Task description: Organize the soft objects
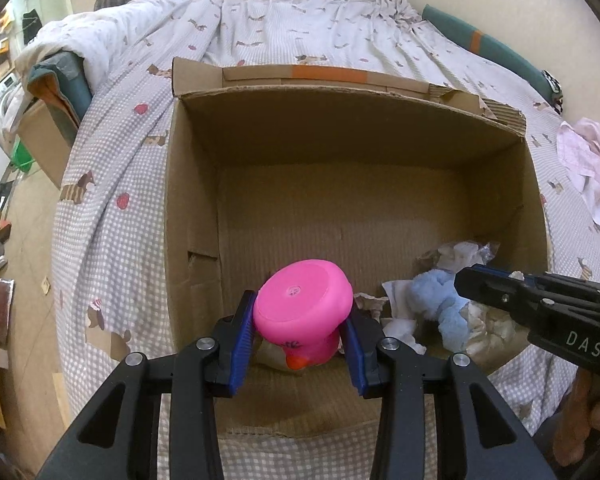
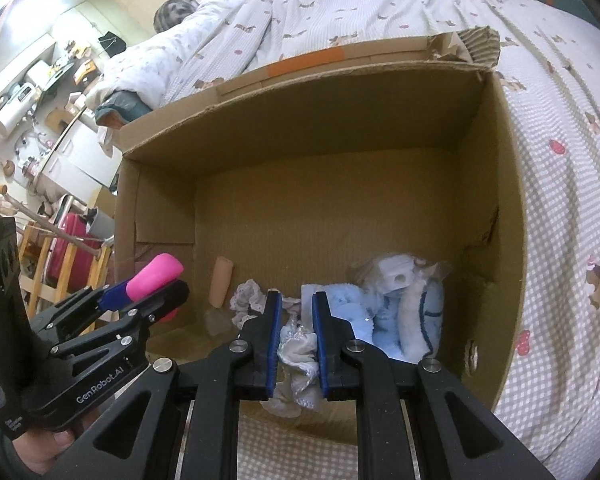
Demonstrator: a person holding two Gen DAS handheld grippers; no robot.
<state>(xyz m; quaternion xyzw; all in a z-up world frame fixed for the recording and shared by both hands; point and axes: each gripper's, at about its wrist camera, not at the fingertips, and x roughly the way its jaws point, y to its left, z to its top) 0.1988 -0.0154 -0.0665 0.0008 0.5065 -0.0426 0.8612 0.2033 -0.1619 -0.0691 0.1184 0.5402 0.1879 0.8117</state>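
Note:
My left gripper (image 1: 300,320) is shut on a pink rubber duck (image 1: 302,308), held upside down just inside the near wall of an open cardboard box (image 1: 340,120). It also shows in the right wrist view (image 2: 156,280). My right gripper (image 2: 296,312) is shut on a white-grey cloth (image 2: 298,352) that hangs between its blue pads over the box's near edge. In the box's near right corner lie a light blue plush toy (image 1: 436,300), light blue and white soft items (image 2: 404,320) and crumpled wrapping.
The box (image 2: 508,160) stands on a bed with a checked, dog-print cover (image 1: 112,184). A beige tube (image 2: 222,280) and a small lace cloth (image 2: 246,296) lie on the box floor. A pink garment (image 1: 584,160) lies on the bed at right. Cluttered furniture stands left of the bed.

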